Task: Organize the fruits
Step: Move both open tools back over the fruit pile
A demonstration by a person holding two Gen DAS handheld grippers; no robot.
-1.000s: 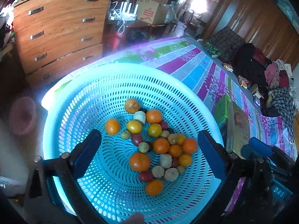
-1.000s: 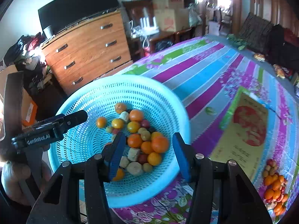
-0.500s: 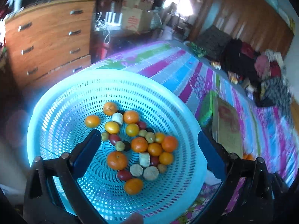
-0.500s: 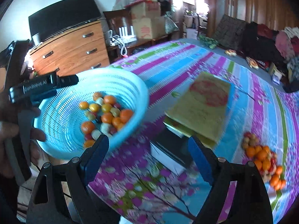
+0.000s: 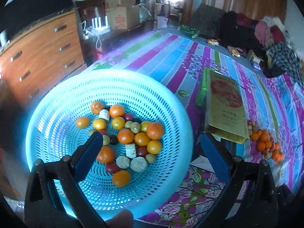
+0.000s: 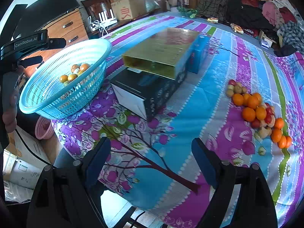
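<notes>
A light blue perforated basket (image 5: 167, 102) (image 6: 91, 49) sits at the table's left corner and holds several oranges, small red and green fruits and pale chunks (image 5: 125, 135). A second pile of oranges and small fruits (image 6: 255, 107) (image 5: 263, 141) lies loose on the cloth at the right. My left gripper (image 5: 150, 150) is open, its fingers over the basket's near side, empty. My right gripper (image 6: 151, 160) is open and empty above the table's front edge, between the basket and the loose pile.
A gold-lidded flat box (image 6: 165, 51) lies on a black box (image 6: 144, 89) in the middle of the flowered tablecloth (image 6: 171, 133). A wooden dresser (image 5: 38, 57) stands beyond the basket. A pink bin (image 6: 44, 128) is on the floor below the corner.
My right gripper has swung from over the basket out to the right and opened wider. The left gripper has pulled back a little, showing more of the table.
</notes>
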